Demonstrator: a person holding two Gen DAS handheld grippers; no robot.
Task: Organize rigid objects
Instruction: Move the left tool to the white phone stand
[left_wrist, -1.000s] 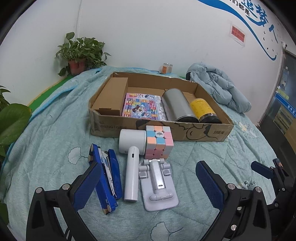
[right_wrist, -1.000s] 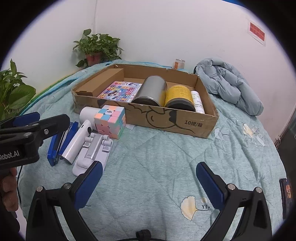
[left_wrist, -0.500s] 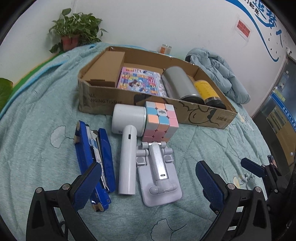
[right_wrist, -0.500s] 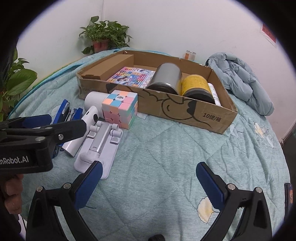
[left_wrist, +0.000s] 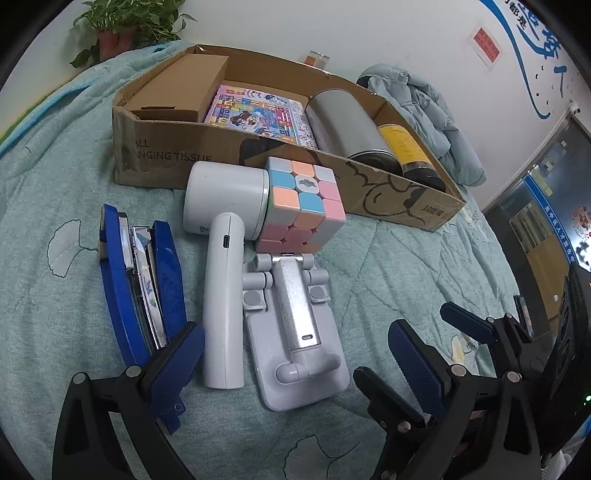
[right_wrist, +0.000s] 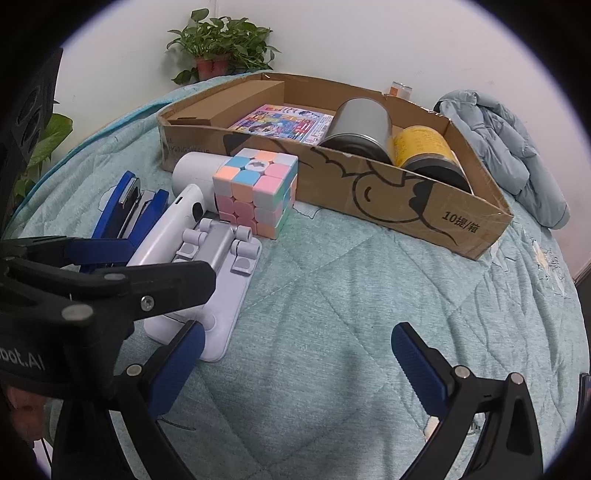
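Hovering with jaws apart, the left gripper straddles the white dryer and grey stand beside the stapler; the right gripper gapes over bare quilt. The cube sits before the box.

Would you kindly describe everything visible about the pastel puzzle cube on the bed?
The puzzle cube is a three-by-three cube with matte pastel tiles in pink, orange, blue and white, scrambled, with a small logo on its top centre tile. It looks like plastic. It sits upright on the teal quilt, just in front of the cardboard box. The white handheld device presses against its left side, and the grey phone stand lies at its near edge. Neither gripper touches it.
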